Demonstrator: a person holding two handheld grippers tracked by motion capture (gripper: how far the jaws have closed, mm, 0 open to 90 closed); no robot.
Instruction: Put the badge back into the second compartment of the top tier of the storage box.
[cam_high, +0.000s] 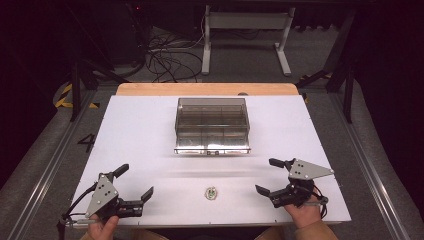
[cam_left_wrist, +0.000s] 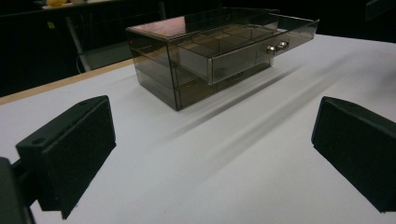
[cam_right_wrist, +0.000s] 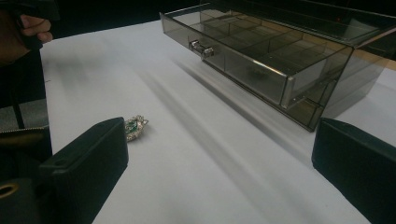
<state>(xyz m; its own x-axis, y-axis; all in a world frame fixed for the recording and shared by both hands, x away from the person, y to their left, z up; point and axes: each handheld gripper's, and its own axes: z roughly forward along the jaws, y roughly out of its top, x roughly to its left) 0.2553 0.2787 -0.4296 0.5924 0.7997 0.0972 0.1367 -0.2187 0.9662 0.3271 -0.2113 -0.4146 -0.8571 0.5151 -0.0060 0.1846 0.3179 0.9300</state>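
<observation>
A smoky clear drawer box (cam_high: 212, 117) stands at the middle of the white table, its top drawer (cam_high: 212, 142) pulled out toward me; its knobs (cam_left_wrist: 275, 46) and dividers (cam_right_wrist: 261, 49) show in both gripper views. A small jewelled brooch (cam_high: 211, 193) with a green centre lies near the front edge, also beside the right gripper's jaw (cam_right_wrist: 134, 127). My left gripper (cam_high: 134, 182) rests open at the front left, nothing between its jaws. My right gripper (cam_high: 269, 176) is open at the front right, to the right of the brooch and apart from it.
The white table top (cam_high: 140, 130) has a wooden strip (cam_high: 150, 89) along its far edge. Beyond it stand a table frame (cam_high: 245, 35) and loose cables (cam_high: 167, 57) on the floor. Metal rails (cam_high: 45, 165) run along both sides of the table.
</observation>
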